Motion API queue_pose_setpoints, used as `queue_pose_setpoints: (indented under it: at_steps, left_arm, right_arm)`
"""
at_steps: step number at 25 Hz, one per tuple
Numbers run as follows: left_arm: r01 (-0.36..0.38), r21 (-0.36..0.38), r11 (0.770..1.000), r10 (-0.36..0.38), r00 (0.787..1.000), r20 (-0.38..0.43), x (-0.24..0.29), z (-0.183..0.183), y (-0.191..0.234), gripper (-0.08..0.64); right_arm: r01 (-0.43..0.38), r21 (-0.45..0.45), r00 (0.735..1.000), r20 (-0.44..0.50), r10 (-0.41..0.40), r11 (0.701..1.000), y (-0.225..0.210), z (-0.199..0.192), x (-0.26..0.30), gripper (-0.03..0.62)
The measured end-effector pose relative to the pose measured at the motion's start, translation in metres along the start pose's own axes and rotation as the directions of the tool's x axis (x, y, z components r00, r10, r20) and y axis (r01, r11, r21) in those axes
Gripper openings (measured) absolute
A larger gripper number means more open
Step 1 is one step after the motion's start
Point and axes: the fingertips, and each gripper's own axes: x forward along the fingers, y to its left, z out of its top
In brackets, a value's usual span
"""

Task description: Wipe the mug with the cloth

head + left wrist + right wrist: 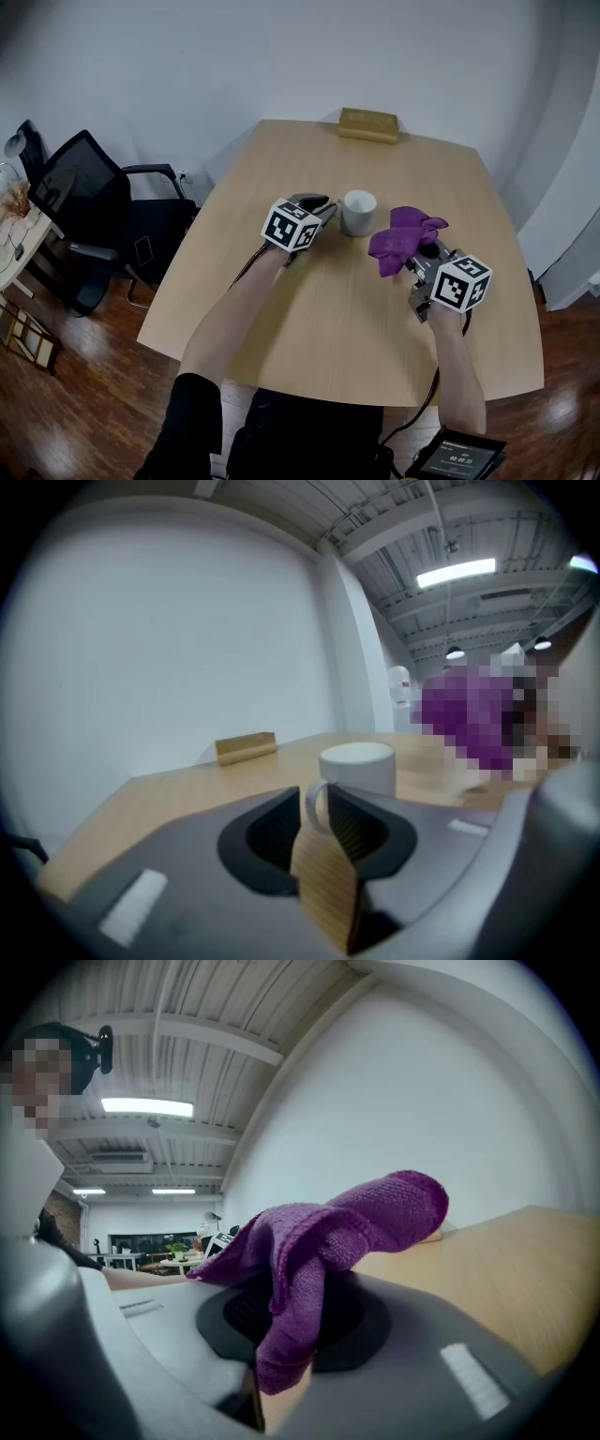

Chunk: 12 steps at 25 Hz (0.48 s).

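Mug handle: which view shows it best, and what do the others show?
Left gripper view: the handle sits close between the left gripper's parted jaws. Head view shows the mug, handle hidden behind that gripper. Right gripper view shows neither.

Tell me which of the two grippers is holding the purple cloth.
The right gripper: its jaws pinch the purple cloth. The left gripper has no cloth; the handle of the white mug stands between its open jaws.
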Motion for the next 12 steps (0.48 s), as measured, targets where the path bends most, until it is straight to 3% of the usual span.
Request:
queue_pose_setpoints:
  at_steps: [7, 10, 12]
  left_arm:
    - [0.027, -0.045, 0.999, -0.024, 0.998, 0.065, -0.034, 0.011, -0.017, 0.112]
    - [0.102, -0.087, 0.991, -0.09, 0.988, 0.125, -0.062, 0.017, -0.043, 0.112]
    - [0.166, -0.098, 0.981, -0.143, 0.969, 0.202, -0.089, 0.029, -0.062, 0.112]
  right_arm:
    - [-0.086, 0.207, 0.993, 0.092, 0.068, 0.975, 0.003, 0.004, -0.003, 0.075]
    - [-0.164, 0.275, 0.981, 0.15, 0.127, 0.947, 0.01, 0.005, -0.005, 0.077]
    - [-0.258, 0.287, 0.957, 0.207, 0.204, 0.922, 0.025, 0.016, -0.005, 0.077]
